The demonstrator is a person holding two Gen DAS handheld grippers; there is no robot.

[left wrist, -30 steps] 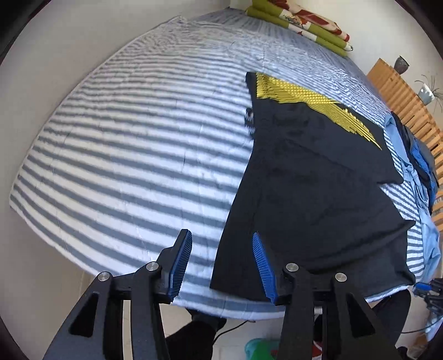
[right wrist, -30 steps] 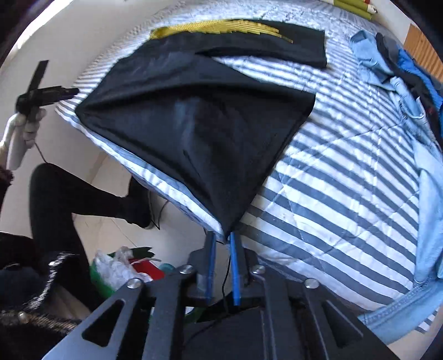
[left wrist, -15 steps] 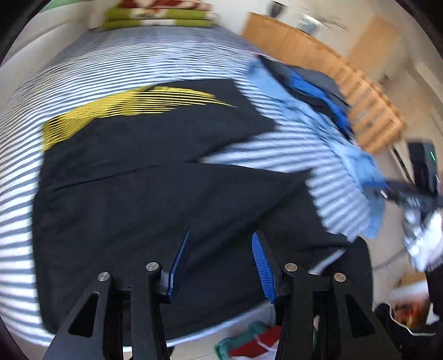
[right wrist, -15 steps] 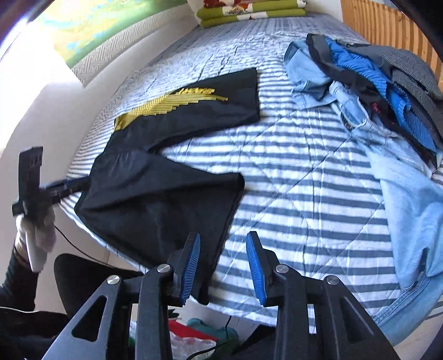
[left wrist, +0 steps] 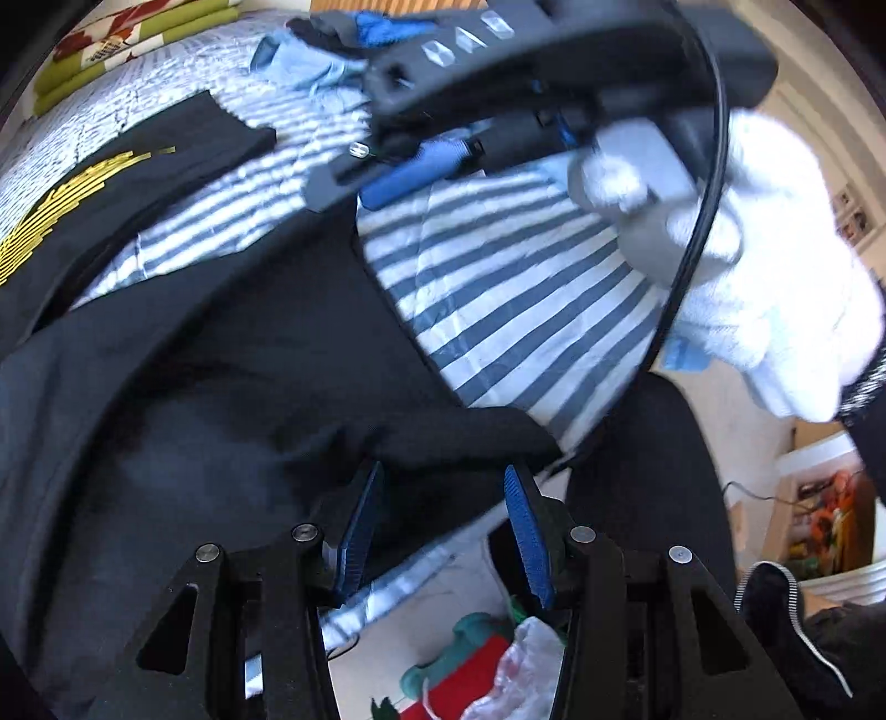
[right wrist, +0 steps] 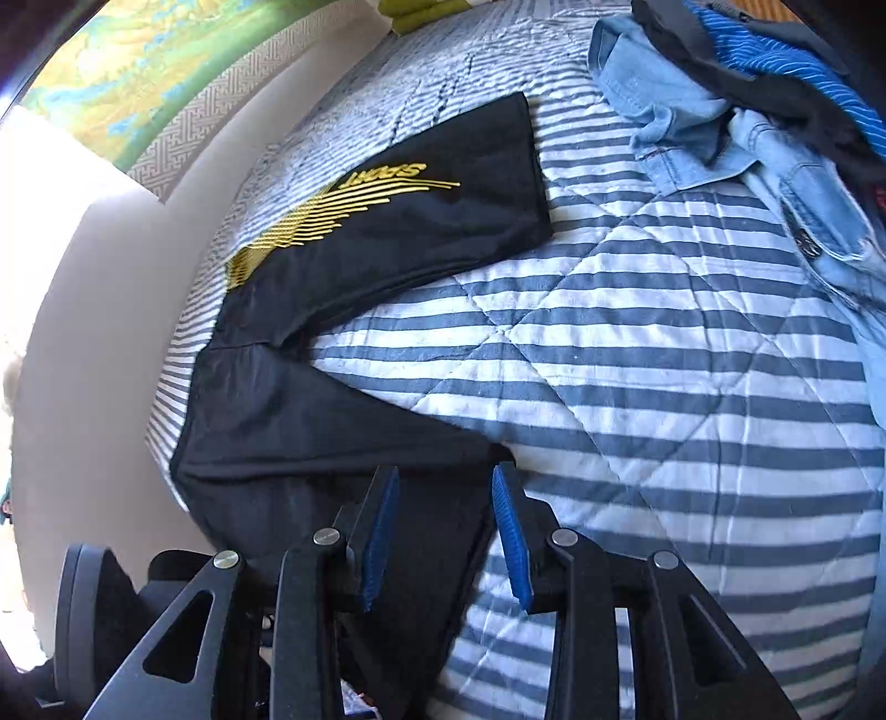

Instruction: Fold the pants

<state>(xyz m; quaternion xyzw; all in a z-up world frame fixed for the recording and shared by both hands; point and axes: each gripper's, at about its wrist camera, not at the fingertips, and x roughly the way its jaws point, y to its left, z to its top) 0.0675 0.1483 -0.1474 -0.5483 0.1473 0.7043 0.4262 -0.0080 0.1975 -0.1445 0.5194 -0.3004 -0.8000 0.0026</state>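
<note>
Black pants (right wrist: 387, 249) with a yellow graphic lie spread on the striped bed (right wrist: 664, 387), one leg far, one leg near the bed's edge. My right gripper (right wrist: 443, 526) hovers open over the near leg's end; dark cloth lies below its blue pads, unpinched. My left gripper (left wrist: 443, 526) is open too, low over the near leg's corner (left wrist: 498, 437) at the bed's edge. In the left wrist view the pants (left wrist: 221, 415) fill the left half, and the right gripper (left wrist: 398, 171), held by a white-gloved hand (left wrist: 747, 266), crosses the top.
A heap of denim and blue clothes (right wrist: 747, 111) lies on the bed's far right. Folded green bedding (left wrist: 138, 50) sits at the head. Below the bed's edge are a green-and-red bag (left wrist: 470, 664), a cable and the person's dark trouser leg (left wrist: 637, 471).
The right gripper let go of the pants leg's corner and opened. The left gripper swung from the bed's bare left side across to the near leg's corner, close to the right gripper.
</note>
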